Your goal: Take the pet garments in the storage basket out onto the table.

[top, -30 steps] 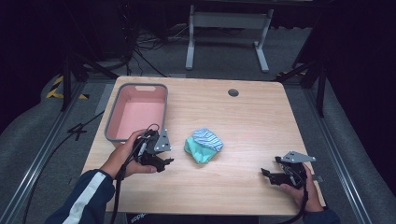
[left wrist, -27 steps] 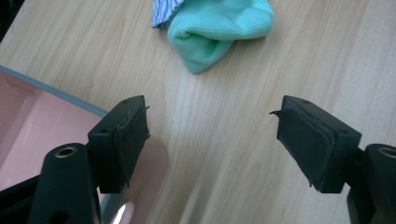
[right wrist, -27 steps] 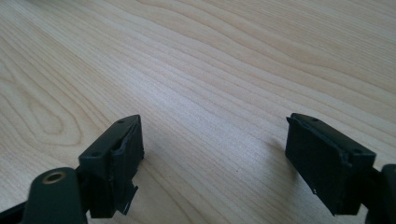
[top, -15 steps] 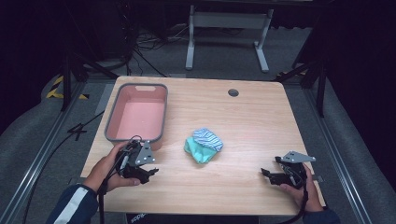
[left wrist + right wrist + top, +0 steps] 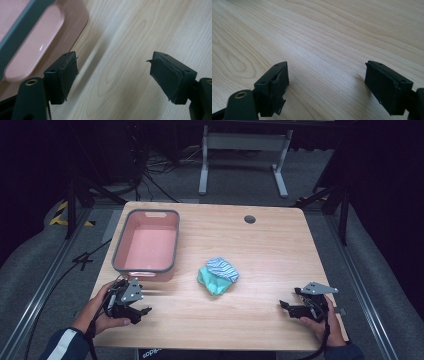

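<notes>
A crumpled cloth bundle (image 5: 218, 275), teal with a blue-and-white striped part, lies in the middle of the wooden table (image 5: 260, 245). A pink bin with a grey rim (image 5: 146, 245) stands at the left, nothing visible inside it. My left gripper (image 5: 141, 311) rests near the table's front left corner, just in front of the bin, jaws open and empty; its own view shows the left gripper (image 5: 112, 75) over bare wood with the bin's corner (image 5: 37, 42) beside it. My right gripper (image 5: 286, 306) sits open at the front right. In its own view the right gripper (image 5: 325, 82) holds nothing.
A round cable hole (image 5: 249, 219) sits near the table's far edge. Cables (image 5: 65, 275) trail off the left side onto grey floor. A metal stand (image 5: 240, 150) is beyond the table. Bare wood lies between the cloth and each gripper.
My left gripper has drawn back toward the front left corner, away from the cloth and past the bin's near end. The right gripper has stayed put.
</notes>
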Demonstrator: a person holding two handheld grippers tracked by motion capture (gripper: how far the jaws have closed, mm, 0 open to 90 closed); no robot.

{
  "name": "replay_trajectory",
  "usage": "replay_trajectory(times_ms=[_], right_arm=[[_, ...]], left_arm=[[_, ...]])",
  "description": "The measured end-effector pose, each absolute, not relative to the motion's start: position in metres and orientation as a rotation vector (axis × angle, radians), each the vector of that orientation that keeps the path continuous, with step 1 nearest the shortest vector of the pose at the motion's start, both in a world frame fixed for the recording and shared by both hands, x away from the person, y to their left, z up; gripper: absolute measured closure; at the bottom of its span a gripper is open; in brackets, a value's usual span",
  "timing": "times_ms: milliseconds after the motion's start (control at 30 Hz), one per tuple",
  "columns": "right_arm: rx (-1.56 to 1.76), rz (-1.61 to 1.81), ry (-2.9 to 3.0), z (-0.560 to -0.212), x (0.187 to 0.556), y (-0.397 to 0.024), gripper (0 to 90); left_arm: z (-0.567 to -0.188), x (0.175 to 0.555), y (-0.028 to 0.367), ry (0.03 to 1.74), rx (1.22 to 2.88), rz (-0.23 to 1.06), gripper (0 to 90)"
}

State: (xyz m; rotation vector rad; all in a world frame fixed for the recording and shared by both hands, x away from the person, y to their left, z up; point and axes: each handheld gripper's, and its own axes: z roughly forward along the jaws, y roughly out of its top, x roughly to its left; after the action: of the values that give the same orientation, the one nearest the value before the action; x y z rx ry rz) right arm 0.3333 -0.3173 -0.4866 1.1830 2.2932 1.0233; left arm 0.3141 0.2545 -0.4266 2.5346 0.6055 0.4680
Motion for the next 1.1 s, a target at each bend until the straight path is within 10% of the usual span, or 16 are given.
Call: replay_trajectory(times_ms=[1100], right_arm=[[1.183,1.023,2.293,-0.487,0.333,-0.317,19.7]], left_arm=[[-0.483,0.312,0.324,0.827,2.253,0.311,15.3]])
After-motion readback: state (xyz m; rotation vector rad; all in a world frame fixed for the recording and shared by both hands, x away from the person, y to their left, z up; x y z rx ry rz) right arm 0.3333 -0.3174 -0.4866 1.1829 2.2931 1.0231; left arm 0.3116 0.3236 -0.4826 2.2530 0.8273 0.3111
